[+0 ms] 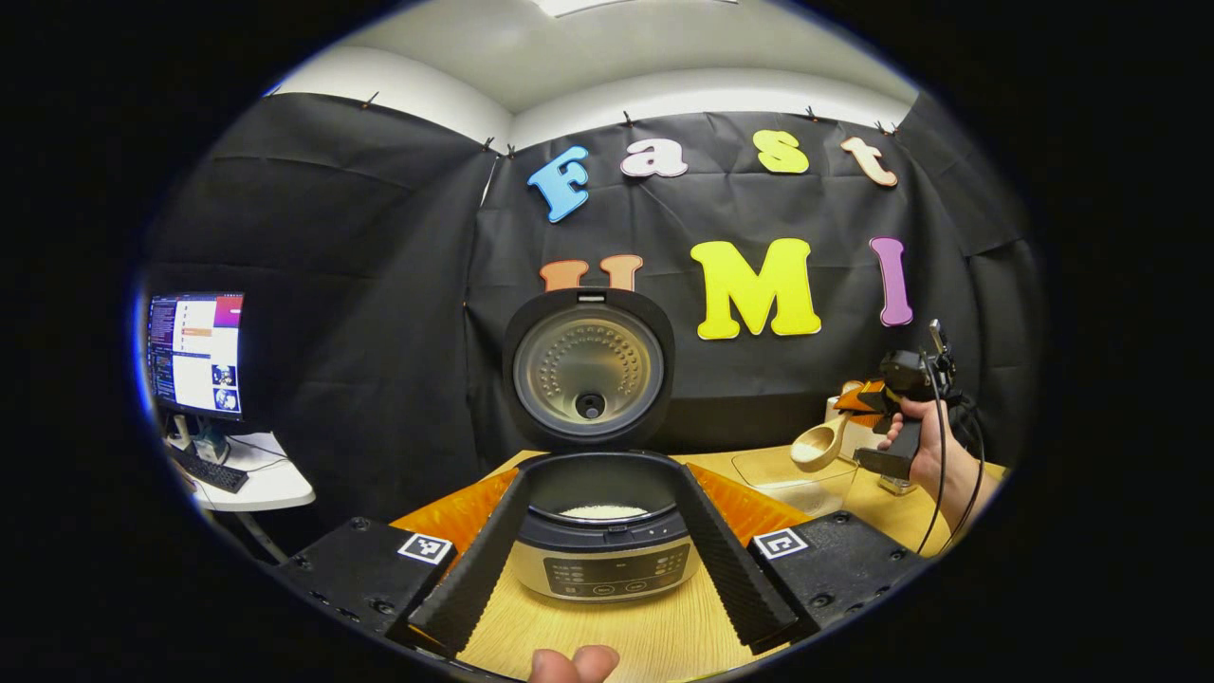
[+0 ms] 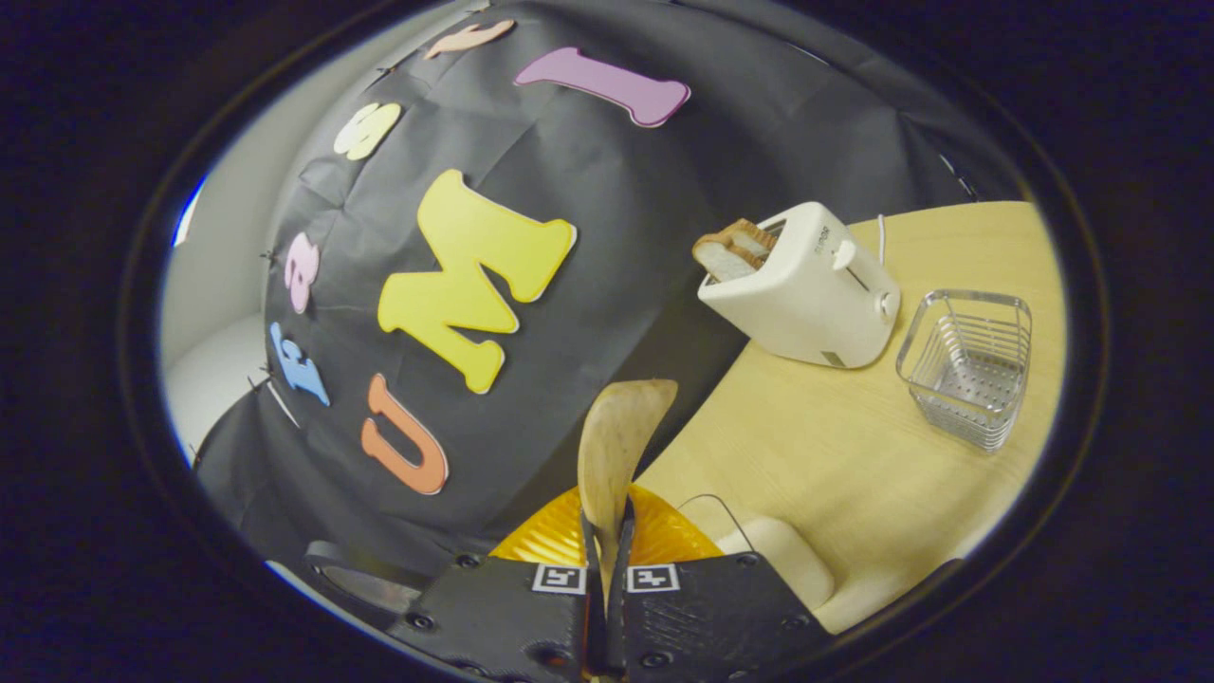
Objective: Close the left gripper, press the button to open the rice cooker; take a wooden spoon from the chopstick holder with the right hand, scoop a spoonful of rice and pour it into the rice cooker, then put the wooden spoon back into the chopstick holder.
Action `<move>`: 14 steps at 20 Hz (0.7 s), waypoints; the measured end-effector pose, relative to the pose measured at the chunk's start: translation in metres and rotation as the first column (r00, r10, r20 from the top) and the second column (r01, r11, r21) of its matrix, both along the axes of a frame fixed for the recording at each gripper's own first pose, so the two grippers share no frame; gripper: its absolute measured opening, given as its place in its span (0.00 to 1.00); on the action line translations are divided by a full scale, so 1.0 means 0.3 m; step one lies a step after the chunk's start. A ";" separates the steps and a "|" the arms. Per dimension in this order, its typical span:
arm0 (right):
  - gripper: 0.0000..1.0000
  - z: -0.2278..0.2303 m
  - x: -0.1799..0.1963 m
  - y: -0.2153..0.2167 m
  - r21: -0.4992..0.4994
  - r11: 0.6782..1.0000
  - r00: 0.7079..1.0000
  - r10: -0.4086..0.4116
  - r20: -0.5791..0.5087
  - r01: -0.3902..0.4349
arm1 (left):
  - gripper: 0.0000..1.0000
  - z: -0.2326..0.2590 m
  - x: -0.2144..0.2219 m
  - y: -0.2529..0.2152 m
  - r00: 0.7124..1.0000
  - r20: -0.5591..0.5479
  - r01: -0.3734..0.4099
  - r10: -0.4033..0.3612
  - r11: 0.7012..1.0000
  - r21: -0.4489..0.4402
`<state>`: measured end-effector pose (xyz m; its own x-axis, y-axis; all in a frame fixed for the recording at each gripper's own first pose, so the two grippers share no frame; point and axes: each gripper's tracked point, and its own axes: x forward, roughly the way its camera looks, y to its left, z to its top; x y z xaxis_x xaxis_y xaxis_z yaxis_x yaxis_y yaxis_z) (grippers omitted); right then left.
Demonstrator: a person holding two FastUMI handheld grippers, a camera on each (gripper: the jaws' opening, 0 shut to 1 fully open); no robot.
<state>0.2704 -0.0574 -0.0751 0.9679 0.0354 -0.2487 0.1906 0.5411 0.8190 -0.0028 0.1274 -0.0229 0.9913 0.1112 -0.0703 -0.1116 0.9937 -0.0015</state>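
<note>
The rice cooker stands on the wooden table with its lid raised upright. White rice lies in its pot. My left gripper is open, one finger on each side of the cooker's front, touching nothing. To the right, a hand holds my right gripper, which is shut on the handle of the wooden spoon above a clear rice container. In the right gripper view, the spoon sticks out from my right gripper. The wire chopstick holder stands at the far right.
A white toaster holding bread stands beside the wire holder near the booth wall. A monitor and a keyboard sit on a white side table at the left. A person's fingertip shows at the lower edge.
</note>
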 end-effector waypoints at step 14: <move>0.02 0.249 -0.015 0.564 0.116 0.955 0.960 0.262 0.096 -0.272 | 0.99 -0.038 -0.035 0.102 0.998 -0.055 -0.011 0.013 0.999 0.035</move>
<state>0.2658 0.1119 -0.0003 0.9352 0.3214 -0.1484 -0.0145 0.4538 0.8910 -0.0133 0.1579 -0.0342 0.9846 0.1261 -0.1208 -0.1222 0.9917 0.0390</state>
